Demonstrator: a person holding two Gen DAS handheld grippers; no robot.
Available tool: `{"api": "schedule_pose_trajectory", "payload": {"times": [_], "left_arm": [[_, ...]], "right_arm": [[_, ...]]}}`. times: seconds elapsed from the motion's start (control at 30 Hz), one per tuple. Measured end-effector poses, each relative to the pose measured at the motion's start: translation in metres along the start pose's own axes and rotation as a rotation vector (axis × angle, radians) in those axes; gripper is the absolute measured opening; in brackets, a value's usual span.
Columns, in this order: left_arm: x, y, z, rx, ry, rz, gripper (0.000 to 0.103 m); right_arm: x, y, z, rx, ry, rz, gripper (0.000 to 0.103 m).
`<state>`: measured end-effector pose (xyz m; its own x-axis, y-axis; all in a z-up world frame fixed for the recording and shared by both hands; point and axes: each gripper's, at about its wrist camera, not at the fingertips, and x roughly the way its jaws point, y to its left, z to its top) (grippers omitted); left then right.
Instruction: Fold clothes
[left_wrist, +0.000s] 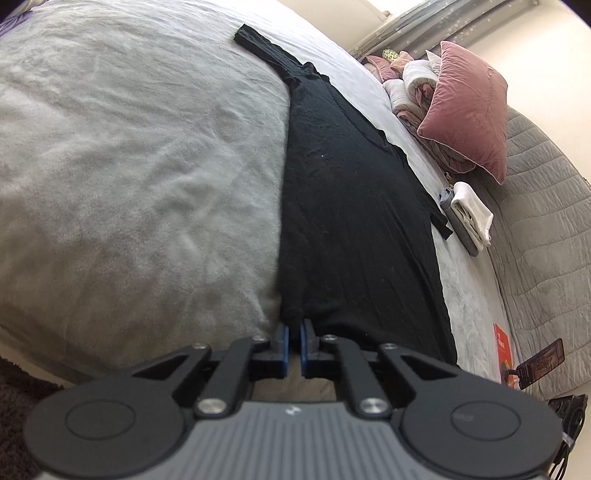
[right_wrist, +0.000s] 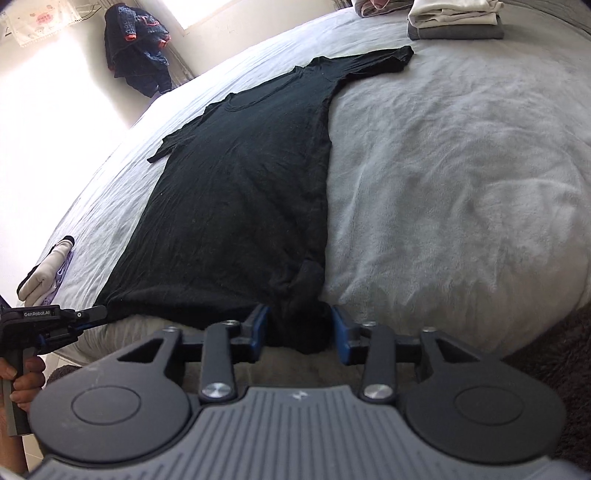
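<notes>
The black T-shirt (left_wrist: 351, 206) is matt, finely creased knit cloth. The grey blanket (left_wrist: 140, 166) beneath looks soft and fleecy. The far pink cushion (left_wrist: 469, 110) has a velvety sheen. The left tongs (left_wrist: 294, 332) are matt black plastic with shiny metal rivets.

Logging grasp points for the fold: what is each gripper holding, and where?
Left gripper: shut on the black T-shirt at a bottom hem corner. Right gripper: open around the other hem corner, holding nothing.

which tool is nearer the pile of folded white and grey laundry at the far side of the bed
Right. The right tool holds the black t-shirt hem corner on the folded laundry side; the left tool grips the opposite corner.
</notes>
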<state>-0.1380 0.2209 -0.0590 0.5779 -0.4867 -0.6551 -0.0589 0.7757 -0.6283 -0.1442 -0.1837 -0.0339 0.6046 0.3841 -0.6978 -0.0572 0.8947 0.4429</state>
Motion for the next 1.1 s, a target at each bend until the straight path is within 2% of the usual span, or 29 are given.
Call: {"api": "schedule_pose_trajectory", "payload": {"times": [0.07,0.17,0.23,0.33,0.37,0.47,0.5,0.57,0.67,0.73,0.77,0.8,0.87,0.97,1.1], "left_arm": [[-0.011,-0.002,0.001,-0.013,-0.023,-0.026,0.005],[-0.035,-0.007,0.005,-0.020,-0.075,-0.106,0.004],[-0.041,-0.011,0.004,0.012,-0.074,-0.102,0.004],[-0.045,-0.018,0.002,0.072,-0.057,-0.074,0.004],[-0.041,-0.019,0.001,0.093,-0.038,-0.044,0.004],[-0.015,-0.017,-0.011,0.179,0.052,0.138,0.004],[-0.008,-0.016,-0.015,0.204,0.074,0.189,0.001],[-0.003,-0.015,-0.019,0.239,0.085,0.217,0.001],[-0.011,-0.007,-0.014,0.222,0.068,0.166,0.005],[-0.018,-0.002,-0.010,0.192,0.040,0.130,0.016],[-0.021,0.002,-0.007,0.168,0.023,0.110,0.026],[-0.023,0.004,-0.004,0.149,0.006,0.097,0.032],[-0.023,0.005,0.000,0.127,-0.023,0.084,0.034],[-0.019,-0.004,0.007,0.131,-0.063,0.080,0.038],[-0.004,-0.023,0.011,0.194,-0.083,0.108,0.038]], "right_arm": [[-0.003,-0.002,-0.001,0.022,-0.008,0.037,0.005],[-0.024,-0.001,0.006,0.026,-0.076,0.059,0.005],[-0.038,-0.003,0.012,0.036,-0.105,0.087,0.005],[-0.045,-0.009,0.017,0.059,-0.098,0.121,0.005],[-0.045,-0.010,0.017,0.062,-0.092,0.114,0.005],[-0.033,-0.016,0.011,0.064,-0.037,0.071,0.005],[-0.027,-0.018,0.009,0.068,-0.011,0.060,0.005],[-0.012,-0.024,0.001,0.068,0.057,0.019,0.005],[-0.009,-0.021,-0.004,0.040,0.082,-0.017,0.014],[-0.014,-0.017,-0.003,0.014,0.070,-0.026,0.015],[-0.014,-0.014,0.000,0.001,0.060,-0.032,0.018],[-0.015,-0.011,0.003,-0.013,0.050,-0.038,0.026],[-0.017,-0.004,0.008,-0.041,0.030,-0.051,0.044],[-0.019,0.005,0.016,-0.082,0.001,-0.071,0.045],[-0.022,0.017,0.026,-0.138,-0.038,-0.097,0.045]]}}
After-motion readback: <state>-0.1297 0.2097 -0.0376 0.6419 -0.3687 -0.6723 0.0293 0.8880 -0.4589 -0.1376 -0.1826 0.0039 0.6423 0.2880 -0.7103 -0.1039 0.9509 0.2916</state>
